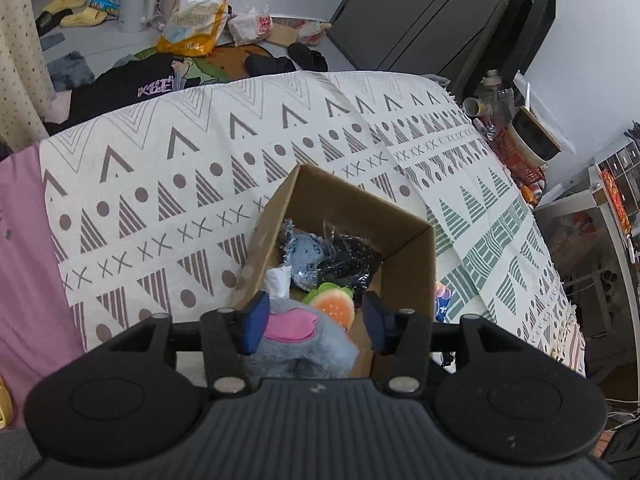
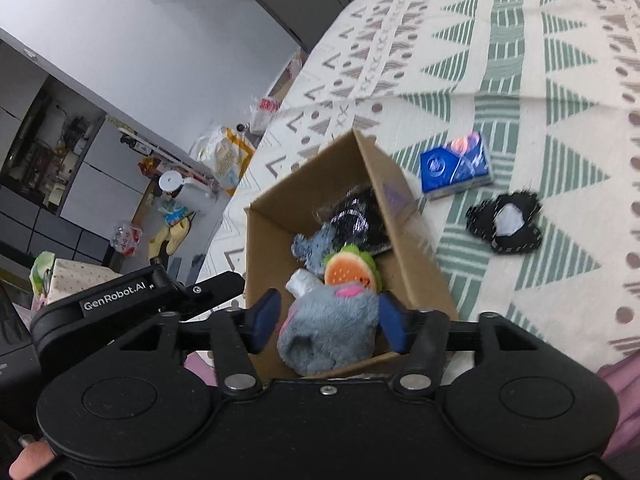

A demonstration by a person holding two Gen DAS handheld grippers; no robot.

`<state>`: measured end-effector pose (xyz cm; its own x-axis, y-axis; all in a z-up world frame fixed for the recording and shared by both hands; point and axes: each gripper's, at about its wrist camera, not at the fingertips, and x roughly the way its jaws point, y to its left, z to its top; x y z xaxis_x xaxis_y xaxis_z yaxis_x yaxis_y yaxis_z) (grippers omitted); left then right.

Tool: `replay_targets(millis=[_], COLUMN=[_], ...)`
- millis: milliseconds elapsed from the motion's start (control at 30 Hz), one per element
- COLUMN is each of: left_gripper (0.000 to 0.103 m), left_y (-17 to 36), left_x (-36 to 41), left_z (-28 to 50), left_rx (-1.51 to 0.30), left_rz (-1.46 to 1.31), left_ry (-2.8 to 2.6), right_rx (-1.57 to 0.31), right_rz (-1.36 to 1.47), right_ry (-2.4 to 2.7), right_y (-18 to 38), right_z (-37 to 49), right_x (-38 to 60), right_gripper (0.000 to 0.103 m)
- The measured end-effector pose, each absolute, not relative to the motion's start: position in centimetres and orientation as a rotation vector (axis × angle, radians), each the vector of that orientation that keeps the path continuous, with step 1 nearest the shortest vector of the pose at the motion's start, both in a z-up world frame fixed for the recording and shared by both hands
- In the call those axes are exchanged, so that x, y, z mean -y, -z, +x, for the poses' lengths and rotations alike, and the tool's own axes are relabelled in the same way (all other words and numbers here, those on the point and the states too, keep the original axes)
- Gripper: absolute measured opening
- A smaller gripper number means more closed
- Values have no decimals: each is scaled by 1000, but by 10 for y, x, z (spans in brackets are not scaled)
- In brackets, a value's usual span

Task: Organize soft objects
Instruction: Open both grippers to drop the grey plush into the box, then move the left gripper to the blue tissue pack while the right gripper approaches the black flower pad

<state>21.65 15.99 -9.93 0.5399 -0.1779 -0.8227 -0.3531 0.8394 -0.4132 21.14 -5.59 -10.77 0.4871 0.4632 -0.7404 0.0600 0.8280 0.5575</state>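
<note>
The right gripper (image 2: 326, 322) hangs over an open cardboard box (image 2: 264, 248) on a patterned bedspread (image 2: 520, 80), its blue pads spread to either side of a grey plush toy (image 2: 328, 332) in the box. Beyond the plush lie a burger-shaped toy (image 2: 348, 272) and a shiny black packet (image 2: 356, 216). Outside on the spread sit a blue packet (image 2: 456, 166) and, near it, a black-and-white soft toy (image 2: 506, 222).

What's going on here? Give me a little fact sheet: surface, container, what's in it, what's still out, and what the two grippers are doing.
surface: patterned bedspread
container: open cardboard box on the bedspread
inside box: grey plush toy, burger-shaped plush, blue-grey plush, shiny black packet
still outside: blue tissue pack, black and white soft piece, both lying beside the box
left gripper: open, over the box
right gripper: open, fingers either side of the grey plush toy
</note>
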Motion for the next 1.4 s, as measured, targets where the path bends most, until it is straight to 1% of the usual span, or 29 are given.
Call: replay_targets(millis=[33, 100, 167, 233, 700, 1033, 1300, 1400], left_gripper=[52, 54, 57, 57, 57, 57, 57, 57], left_y=[98, 95, 92, 89, 82, 85, 88, 89], left_x=[-157, -150, -143, -135, -86, -44, -21, -12], left_z=[217, 219, 220, 222, 236, 252, 269, 276], left_rx=[-1013, -1014, -1011, -1009, -1034, -1051, -1065, -1063], left_rz=[-582, -566, -553, -537, -446, -275, -198, -158], left_ry=[-109, -98, -93, -92, -53, 10, 17, 18], right_rx=[-1041, -1028, -1023, -1019, -1003, -1015, -1041, -1058], right_rz=[564, 554, 548, 548, 587, 659, 688, 704], right_ry=[-257, -252, -242, -230, -155, -124, -139, -139], right_y=[105, 100, 97, 96, 103, 140, 161, 170], right_z=[211, 211, 212, 212, 220, 231, 246, 252], right_x=[59, 65, 72, 81, 141, 166, 168, 170], right_gripper=[63, 65, 70, 72, 72, 71, 68, 64])
